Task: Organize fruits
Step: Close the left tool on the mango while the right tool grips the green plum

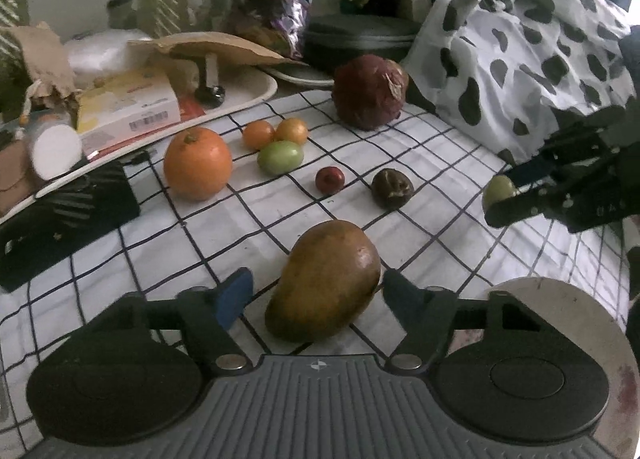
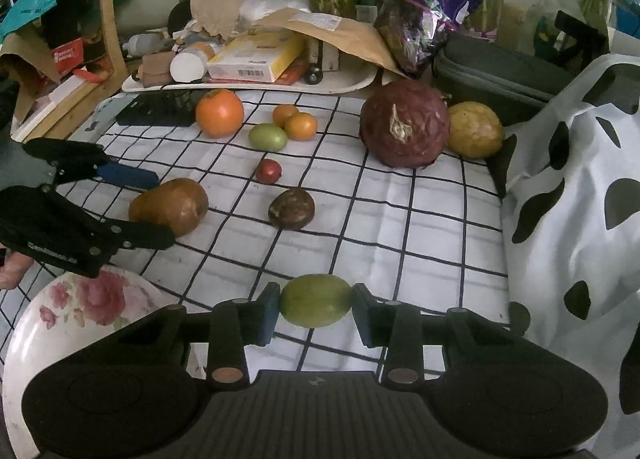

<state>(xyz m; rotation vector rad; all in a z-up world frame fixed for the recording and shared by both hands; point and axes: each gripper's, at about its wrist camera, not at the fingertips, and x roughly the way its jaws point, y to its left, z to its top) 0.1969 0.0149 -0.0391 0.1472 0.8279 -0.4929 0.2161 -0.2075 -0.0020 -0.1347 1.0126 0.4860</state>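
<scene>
A brown-green mango (image 1: 325, 279) lies on the checked cloth between the fingers of my left gripper (image 1: 316, 291), which is open around it with a gap on the left side. It also shows in the right wrist view (image 2: 170, 205). My right gripper (image 2: 315, 305) is shut on a small green fruit (image 2: 316, 300), held just above the cloth; it shows at the right in the left wrist view (image 1: 498, 191). Farther back lie an orange (image 1: 198, 164), two small orange fruits (image 1: 276, 132), a green tomato (image 1: 280, 156), a small red fruit (image 1: 329, 180) and a dark wrinkled fruit (image 1: 392, 188).
A large dark red round fruit (image 2: 404, 129) and a yellow one (image 2: 475, 130) sit at the back right. A floral plate (image 2: 80, 307) lies at the near left. A cluttered tray (image 2: 344, 84), black case (image 2: 500, 71) and cow-print cloth (image 2: 572, 219) border the cloth.
</scene>
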